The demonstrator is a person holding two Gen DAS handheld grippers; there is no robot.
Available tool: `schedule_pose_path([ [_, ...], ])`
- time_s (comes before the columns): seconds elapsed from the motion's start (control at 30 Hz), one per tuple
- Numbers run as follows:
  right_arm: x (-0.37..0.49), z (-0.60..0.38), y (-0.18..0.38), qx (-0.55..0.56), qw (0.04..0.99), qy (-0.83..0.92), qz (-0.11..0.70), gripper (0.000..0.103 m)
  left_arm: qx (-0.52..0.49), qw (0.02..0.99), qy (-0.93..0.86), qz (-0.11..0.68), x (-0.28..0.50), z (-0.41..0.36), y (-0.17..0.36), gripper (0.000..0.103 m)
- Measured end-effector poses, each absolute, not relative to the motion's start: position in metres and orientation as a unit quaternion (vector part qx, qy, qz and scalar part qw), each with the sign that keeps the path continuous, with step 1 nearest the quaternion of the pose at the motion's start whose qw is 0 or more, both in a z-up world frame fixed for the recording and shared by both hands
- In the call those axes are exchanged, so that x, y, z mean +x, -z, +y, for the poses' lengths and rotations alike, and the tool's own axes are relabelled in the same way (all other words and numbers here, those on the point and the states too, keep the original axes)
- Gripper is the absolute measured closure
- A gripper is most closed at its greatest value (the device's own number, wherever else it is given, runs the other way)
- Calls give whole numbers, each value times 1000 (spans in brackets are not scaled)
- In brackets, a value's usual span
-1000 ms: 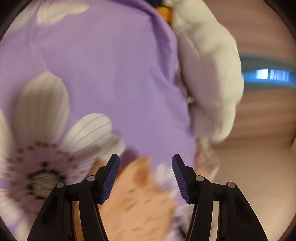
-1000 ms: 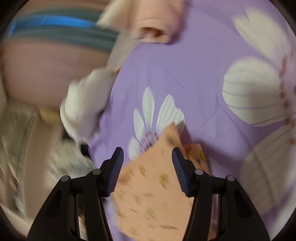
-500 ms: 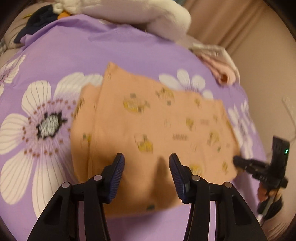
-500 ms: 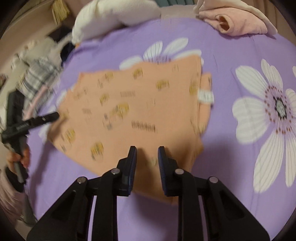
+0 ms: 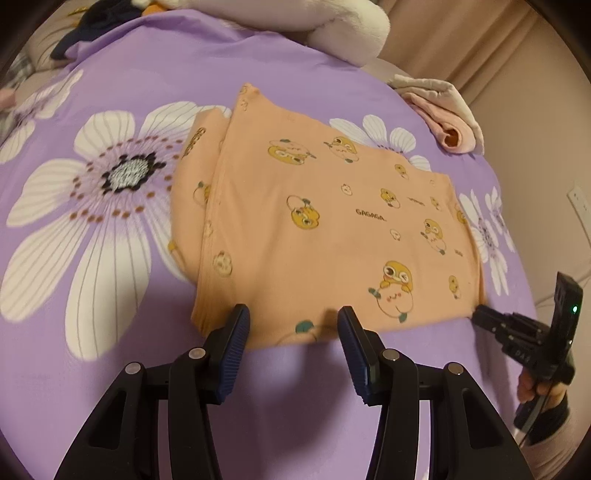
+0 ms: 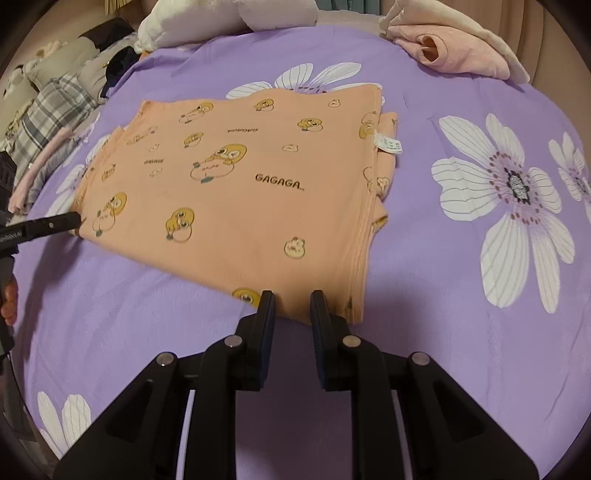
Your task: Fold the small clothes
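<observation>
A: Purple bedsheet [image 5: 155,59] with big white flowers, bed fills both views. Beige curtain [image 5: 461,37] and a wall socket [image 5: 577,198] past the right edge.

B: Task item?

A: Orange garment [image 5: 314,229], cartoon print, lying flat near the middle of the bed. Already folded into a rough rectangle, extra layer sticking out along one side, care tag [image 6: 388,143] showing there.

B: Claws?

A: Left claw [image 5: 293,341] released, fingers wide apart, tips right at the near hem but nothing pinched. Right claw [image 6: 293,315] mostly narrowed, small gap left, near edge of the garment lies at or between the tips. Can't tell if it actually pinches the cloth.

B: Progress?

A: Judging it partway. One fold or more done, still large, probably needs another fold in half, then setting aside.

B: Other stuff?

A: Pink rolled clothes [image 6: 454,48] at the far right corner, white plush pillow [image 6: 229,18] along the far edge, plaid clothes [image 6: 55,114] off the left edge. Looks like more pieces waiting.
</observation>
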State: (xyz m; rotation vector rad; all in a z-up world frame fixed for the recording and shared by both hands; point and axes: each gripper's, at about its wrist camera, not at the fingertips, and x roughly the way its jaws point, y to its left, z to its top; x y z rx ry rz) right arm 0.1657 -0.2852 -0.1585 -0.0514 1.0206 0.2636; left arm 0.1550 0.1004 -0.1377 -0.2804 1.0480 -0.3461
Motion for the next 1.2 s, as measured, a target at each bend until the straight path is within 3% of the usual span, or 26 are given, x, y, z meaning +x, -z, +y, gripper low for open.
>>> schedule_pose_path([
  [0.33,134,-278,136,-48,881,-116,455,81,-228,834,151,480,122,138,126,52],
  [0.43,128,-278,129,-43,886,-119,447,80,-254,828,142,479,116,151,129,45],
  [0.5,126,-276,127,-44,887,-117,445,77,-266,823,138,482,114,156,132,45],
  [0.67,125,-280,128,-21,886,-115,450,54,-296,813,129,485,115,168,139,45],
  [1.0,131,-293,134,-4,885,-86,459,47,-323,804,120,485,123,177,144,45],
  [1.1,134,-297,135,-1,885,-80,459,44,-330,803,119,481,124,178,145,32],
  [1.2,136,-300,135,6,884,-79,460,42,-327,806,116,479,126,178,143,32],
])
